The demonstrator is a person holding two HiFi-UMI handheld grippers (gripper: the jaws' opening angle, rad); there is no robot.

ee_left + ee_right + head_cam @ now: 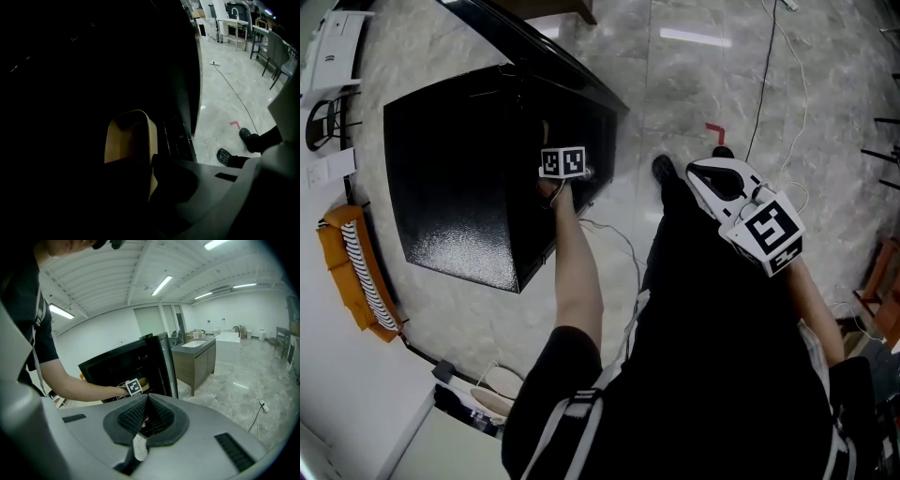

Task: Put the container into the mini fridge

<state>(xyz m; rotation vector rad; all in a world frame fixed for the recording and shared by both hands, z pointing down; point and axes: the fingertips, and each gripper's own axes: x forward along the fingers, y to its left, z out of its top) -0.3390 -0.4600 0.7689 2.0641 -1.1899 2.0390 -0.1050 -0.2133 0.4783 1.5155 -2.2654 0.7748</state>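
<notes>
Left gripper view shows left tongs point(151, 169) gripping a tan container point(129, 136) inside the dark mini fridge point(459, 187); right tongs point(146, 401) closed, empty.

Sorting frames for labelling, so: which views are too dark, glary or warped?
Head view: sharp, with a sheen of glare on the glossy top of the mini fridge. Left gripper view: nearly black inside the fridge, only the tan container and the lit floor read. Right gripper view: bright, even, with fisheye-bent ceiling lights.
</notes>
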